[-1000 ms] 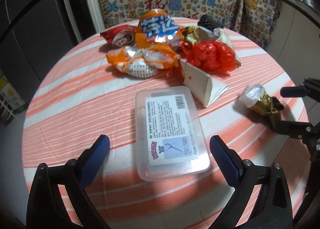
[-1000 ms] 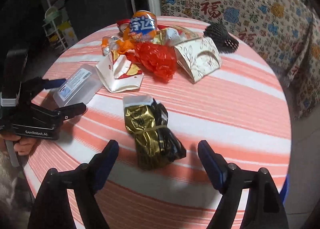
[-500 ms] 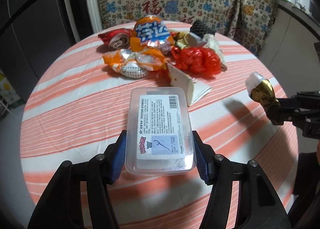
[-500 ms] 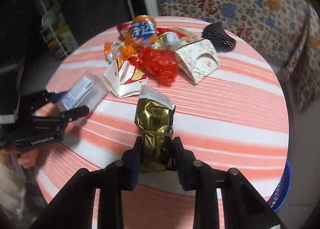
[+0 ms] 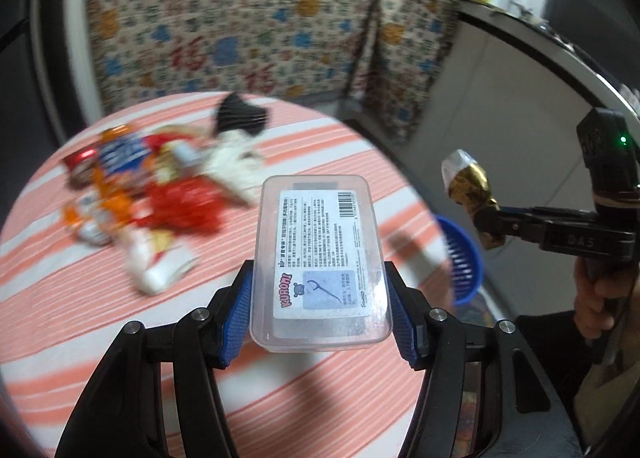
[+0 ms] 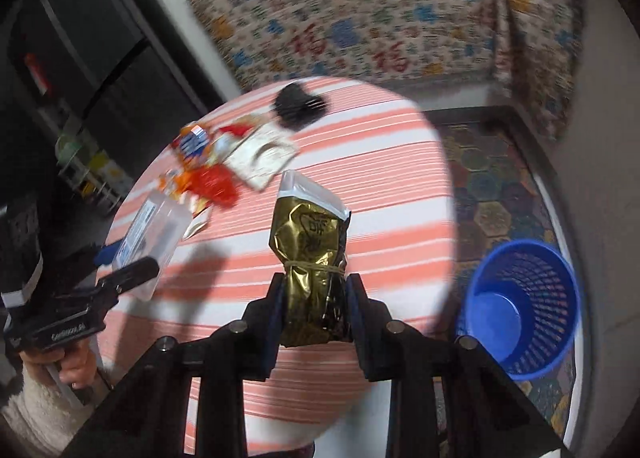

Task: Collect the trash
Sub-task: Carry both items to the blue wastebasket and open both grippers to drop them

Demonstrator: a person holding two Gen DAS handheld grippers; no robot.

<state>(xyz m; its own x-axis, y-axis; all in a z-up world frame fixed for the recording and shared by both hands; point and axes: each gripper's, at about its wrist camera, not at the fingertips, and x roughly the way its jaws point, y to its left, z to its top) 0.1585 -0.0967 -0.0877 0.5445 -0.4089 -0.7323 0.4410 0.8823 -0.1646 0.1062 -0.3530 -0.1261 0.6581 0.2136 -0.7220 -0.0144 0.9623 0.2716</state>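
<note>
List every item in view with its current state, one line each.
left gripper: shut on the clear plastic box
clear plastic box: lid closed, held above the table
right gripper: shut on the gold foil bag
gold foil bag: crumpled, tied with a band, held upright
blue basket: on the floor, upright, looks empty
trash pile: lying on the striped table

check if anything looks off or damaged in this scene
Nothing is spilled or broken. The only mess is the expected crumpled trash pile on the striped table. The left tool holds the clear plastic box, the right tool the gold foil bag.
</note>
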